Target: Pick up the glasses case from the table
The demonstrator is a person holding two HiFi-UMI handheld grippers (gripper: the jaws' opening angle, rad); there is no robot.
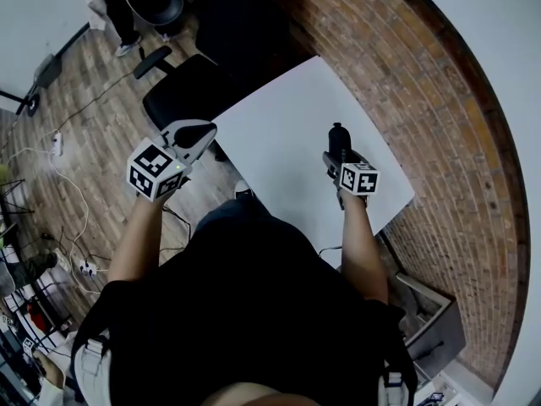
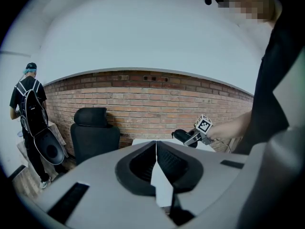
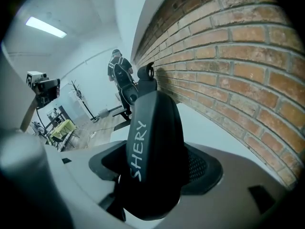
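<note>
Both forearms reach forward from the person's body, elbows bent. The left arm angles outward, carrying the left claw [image 1: 196, 135] off the near corner of the desk [image 1: 279, 134], above the wooden floor [image 1: 76, 125] and close to a black chair [image 1: 182, 91]. The right arm runs straighter, so the right claw [image 1: 340, 156] hangs over the desk on the side nearer the brick wall [image 1: 406, 74]. The two claws are well apart.

The left claw's jaws are pressed together with nothing between them. The right claw's jaws pinch the case [image 1: 339, 134], a black, rounded shell that sticks out past the jaw tips, away from the person and roughly along the wall.

The head view places the case over the white desktop but does not settle whether it touches the surface. The left gripper view looks across at it from the side. There the right claw tilts upward and the case sits at about the level of the desk's top edge, seemingly off the surface. Only the right gripper view shows the case close up. It fills the gap between the jaws, and white lettering, "SHERY", runs along its length. That view also catches the left claw off to its left, raised against the room. The left gripper view alone shows a person [image 2: 29, 104] with a backpack standing by the wall beyond the chair.
</note>
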